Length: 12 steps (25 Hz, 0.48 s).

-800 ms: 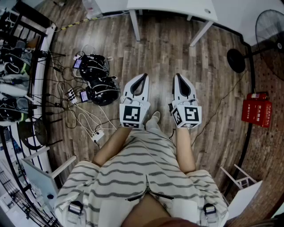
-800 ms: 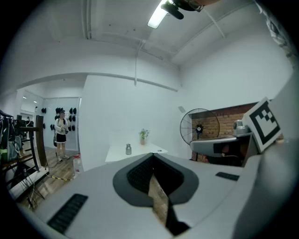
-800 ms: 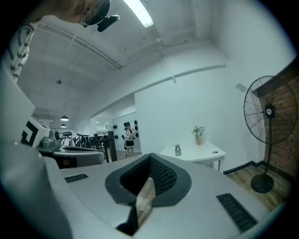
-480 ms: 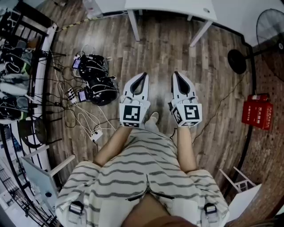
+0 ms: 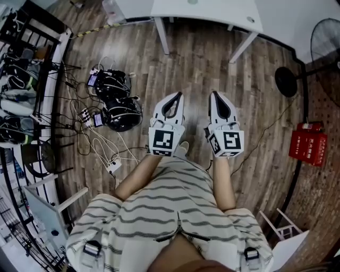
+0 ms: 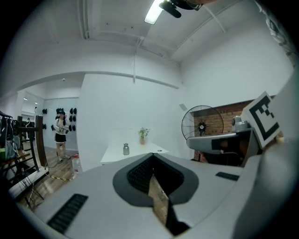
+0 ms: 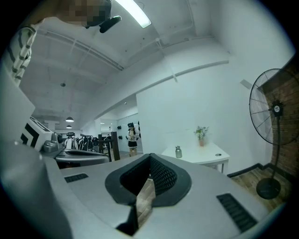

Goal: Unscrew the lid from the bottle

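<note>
A small metal bottle (image 6: 125,149) with its lid on stands on a white table (image 6: 140,154) across the room; it is also seen as the bottle (image 7: 178,151) in the right gripper view. My left gripper (image 5: 179,95) and right gripper (image 5: 214,94) are held side by side over the wooden floor, in front of the person's striped clothing, pointing at the table (image 5: 212,11). Both are shut with nothing between the jaws, and both are far from the bottle. The head view does not show the bottle clearly.
Black devices with tangled cables (image 5: 118,106) lie on the floor at the left, next to a cluttered rack (image 5: 21,79). A standing fan (image 5: 325,45) and a red box (image 5: 307,142) are at the right. A potted plant (image 6: 142,134) is on the table. A person (image 6: 60,133) stands far off.
In the head view both grippers sit slightly lower and further right, and more of the white table's top shows. Both jaws stay shut and empty.
</note>
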Tool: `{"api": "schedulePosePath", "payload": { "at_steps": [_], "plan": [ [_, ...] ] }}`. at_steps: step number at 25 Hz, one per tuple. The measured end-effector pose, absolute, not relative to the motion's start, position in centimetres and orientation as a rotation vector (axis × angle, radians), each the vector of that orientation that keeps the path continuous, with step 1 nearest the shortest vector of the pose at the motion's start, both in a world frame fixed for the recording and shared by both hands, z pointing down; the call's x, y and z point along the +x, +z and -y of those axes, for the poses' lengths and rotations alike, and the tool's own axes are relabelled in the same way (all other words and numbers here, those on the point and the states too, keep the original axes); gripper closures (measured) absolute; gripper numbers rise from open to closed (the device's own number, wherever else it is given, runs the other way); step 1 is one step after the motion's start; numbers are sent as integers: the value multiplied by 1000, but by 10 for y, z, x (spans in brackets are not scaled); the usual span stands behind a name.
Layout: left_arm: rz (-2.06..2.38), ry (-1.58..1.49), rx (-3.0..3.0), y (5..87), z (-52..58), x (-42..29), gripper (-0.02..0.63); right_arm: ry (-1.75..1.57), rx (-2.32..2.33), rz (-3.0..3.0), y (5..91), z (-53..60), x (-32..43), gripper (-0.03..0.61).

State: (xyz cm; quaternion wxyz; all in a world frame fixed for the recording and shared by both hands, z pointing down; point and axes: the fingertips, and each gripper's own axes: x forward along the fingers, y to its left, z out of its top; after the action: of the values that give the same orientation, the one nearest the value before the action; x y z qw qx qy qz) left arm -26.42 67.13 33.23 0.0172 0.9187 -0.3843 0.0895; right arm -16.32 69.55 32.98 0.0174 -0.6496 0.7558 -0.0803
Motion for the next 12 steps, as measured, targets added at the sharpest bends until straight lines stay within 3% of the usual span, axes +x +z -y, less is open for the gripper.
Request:
{"api": "schedulePosePath", "payload": {
  "at_steps": [12],
  "plan": [
    [1176, 272, 2858, 345, -508, -203, 614, -206, -1969, -2428, 336, -527, -124, 568]
  ]
}}
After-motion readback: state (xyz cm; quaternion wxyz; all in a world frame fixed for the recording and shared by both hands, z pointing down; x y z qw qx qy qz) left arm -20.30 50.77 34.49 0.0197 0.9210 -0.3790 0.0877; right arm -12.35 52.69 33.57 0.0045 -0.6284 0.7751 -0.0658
